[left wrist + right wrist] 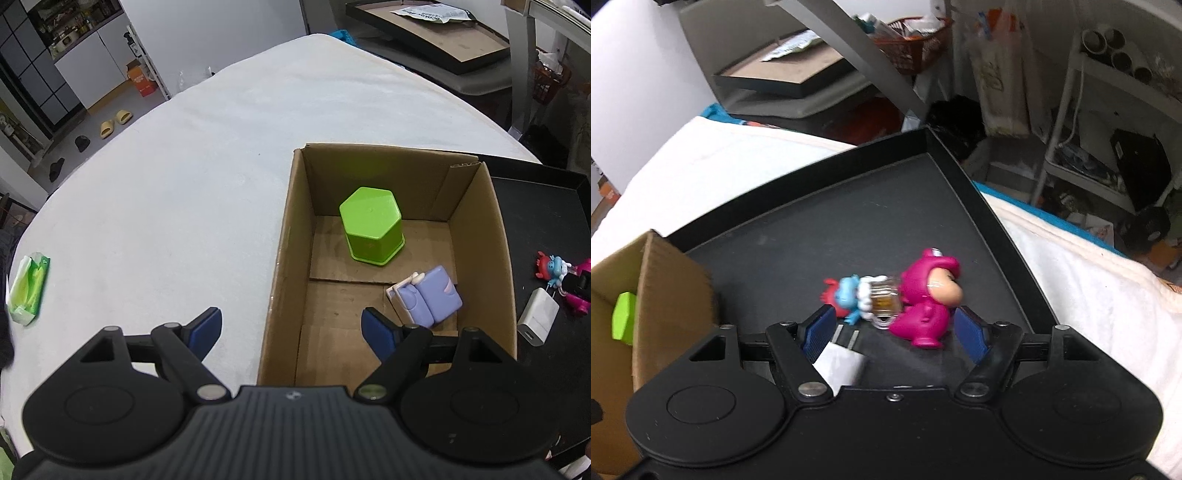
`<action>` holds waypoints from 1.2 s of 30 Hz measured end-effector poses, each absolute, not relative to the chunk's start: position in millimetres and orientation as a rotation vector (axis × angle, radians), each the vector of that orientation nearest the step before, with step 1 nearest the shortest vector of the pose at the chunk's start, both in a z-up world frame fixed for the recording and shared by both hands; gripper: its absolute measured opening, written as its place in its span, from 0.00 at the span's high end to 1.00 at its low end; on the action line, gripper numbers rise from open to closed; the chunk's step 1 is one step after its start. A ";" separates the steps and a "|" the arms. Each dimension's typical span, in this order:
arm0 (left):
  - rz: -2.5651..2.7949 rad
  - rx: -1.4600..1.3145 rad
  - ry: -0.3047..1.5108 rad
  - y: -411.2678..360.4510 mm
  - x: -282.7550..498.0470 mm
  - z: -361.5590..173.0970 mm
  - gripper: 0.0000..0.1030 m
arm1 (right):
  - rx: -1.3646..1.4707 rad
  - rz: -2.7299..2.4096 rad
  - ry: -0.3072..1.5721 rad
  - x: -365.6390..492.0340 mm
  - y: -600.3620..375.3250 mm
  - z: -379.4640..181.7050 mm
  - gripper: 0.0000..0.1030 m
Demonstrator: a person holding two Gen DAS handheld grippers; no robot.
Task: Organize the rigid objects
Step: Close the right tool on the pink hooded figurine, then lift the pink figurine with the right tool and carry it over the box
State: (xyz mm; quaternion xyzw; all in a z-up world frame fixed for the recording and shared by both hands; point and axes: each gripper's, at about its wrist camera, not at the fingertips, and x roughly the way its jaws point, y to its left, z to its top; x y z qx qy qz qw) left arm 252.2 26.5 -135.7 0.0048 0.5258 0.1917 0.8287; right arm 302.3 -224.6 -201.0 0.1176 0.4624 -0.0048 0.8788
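Cardboard box (476,236) holds green cup (371,225); black tray (849,206) holds pink figure (925,299); both tongs (291,325) (895,328) released.

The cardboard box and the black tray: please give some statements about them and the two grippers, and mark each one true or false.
1. The green hexagonal container stands inside the cardboard box. True.
2. The purple toy lies on the black tray. False: it lies inside the cardboard box, near the green container.
3. The right gripper is closed on the pink figure. False: its jaws are open, and the figure lies on the tray just ahead of them, not pressed.
4. The white charger lies on the black tray. True.
5. The left gripper holds a green packet. False: its jaws are open and empty, and the packet lies apart on the white cloth.
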 end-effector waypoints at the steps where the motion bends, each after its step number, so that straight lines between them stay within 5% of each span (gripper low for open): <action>1: 0.405 0.012 1.116 25.1 252.8 -135.6 0.21 | 0.250 -0.010 0.970 304.0 -226.8 -202.7 0.32; 8: 0.402 0.017 1.125 19.6 254.3 -139.3 0.21 | 0.275 -0.031 1.027 311.7 -242.2 -224.2 0.33; 10: 0.399 0.019 1.125 18.6 253.9 -140.6 0.21 | 0.247 -0.027 1.007 308.8 -240.3 -221.8 0.65; 12: 0.395 0.022 1.126 17.7 252.5 -141.3 0.21 | 0.243 -0.033 1.004 307.0 -241.9 -219.2 0.71; 36: 0.351 -0.019 1.069 35.4 229.8 -127.9 0.21 | 0.221 0.102 0.853 279.4 -218.1 -162.1 0.72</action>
